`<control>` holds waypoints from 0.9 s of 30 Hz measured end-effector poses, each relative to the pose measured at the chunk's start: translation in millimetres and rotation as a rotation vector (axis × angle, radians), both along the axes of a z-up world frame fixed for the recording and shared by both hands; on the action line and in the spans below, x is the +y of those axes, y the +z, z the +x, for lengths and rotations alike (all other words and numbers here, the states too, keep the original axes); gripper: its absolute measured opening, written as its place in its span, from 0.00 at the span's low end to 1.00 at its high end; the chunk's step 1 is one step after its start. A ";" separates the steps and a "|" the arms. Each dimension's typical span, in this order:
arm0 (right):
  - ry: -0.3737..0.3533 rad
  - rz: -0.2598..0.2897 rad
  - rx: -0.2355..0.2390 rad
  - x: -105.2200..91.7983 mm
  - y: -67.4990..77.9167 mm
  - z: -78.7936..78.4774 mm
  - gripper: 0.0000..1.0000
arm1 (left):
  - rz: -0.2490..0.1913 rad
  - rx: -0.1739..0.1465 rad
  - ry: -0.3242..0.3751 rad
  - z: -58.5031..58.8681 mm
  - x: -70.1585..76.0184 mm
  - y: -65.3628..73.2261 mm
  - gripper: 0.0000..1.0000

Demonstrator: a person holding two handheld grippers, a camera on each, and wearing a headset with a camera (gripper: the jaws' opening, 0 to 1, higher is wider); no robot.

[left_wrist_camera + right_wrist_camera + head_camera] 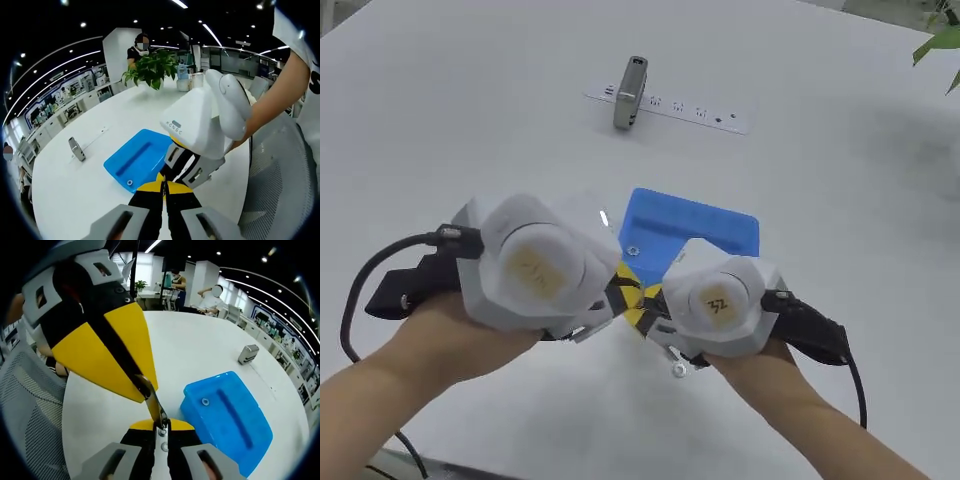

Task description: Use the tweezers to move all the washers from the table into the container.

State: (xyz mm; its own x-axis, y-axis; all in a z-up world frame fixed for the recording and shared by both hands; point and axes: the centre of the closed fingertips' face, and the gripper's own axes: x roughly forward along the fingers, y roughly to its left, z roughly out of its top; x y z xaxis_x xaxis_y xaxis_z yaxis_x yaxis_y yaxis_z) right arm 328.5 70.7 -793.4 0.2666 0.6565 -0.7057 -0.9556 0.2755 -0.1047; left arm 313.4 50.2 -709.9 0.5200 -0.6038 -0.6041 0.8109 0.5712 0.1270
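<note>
A blue container (705, 225) lies just beyond both grippers, with one washer (633, 251) on its near corner; the same washer (205, 401) shows on the container (235, 420) in the right gripper view. My left gripper (625, 293) and right gripper (648, 306) meet tip to tip above the table. Thin metal tweezers (152, 402) run from my right gripper (161, 437) into the left gripper's yellow jaws, and both look shut on them. In the left gripper view my left gripper (164, 192) is shut beside the container (145, 155). A small round metal piece (679, 370) shows under the right gripper.
A white power strip (690, 108) lies at the far side with a grey device (630, 92) standing on its left end. Green plant leaves (940, 45) reach in at the far right. A mesh chair (280, 190) stands behind the table's near edge.
</note>
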 end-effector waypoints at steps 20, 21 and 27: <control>-0.022 0.020 -0.103 -7.5 52.7 21.9 0.01 | -0.029 -0.136 -0.016 17.6 -7.7 52.4 0.00; -0.025 0.021 -0.108 -7.6 54.1 23.8 0.01 | -0.030 -0.140 -0.014 19.2 -7.8 53.6 0.00; -0.060 0.038 -0.119 -7.4 61.3 40.2 0.01 | -0.035 -0.180 0.010 33.3 -7.0 60.0 0.00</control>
State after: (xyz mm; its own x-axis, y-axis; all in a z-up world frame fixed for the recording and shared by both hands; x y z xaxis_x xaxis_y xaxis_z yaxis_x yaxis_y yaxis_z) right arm 368.7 63.3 -732.1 0.3865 0.6626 -0.6415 -0.9188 0.3373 -0.2051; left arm 346.8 43.2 -649.9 0.6240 -0.6169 -0.4797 0.7710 0.5860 0.2492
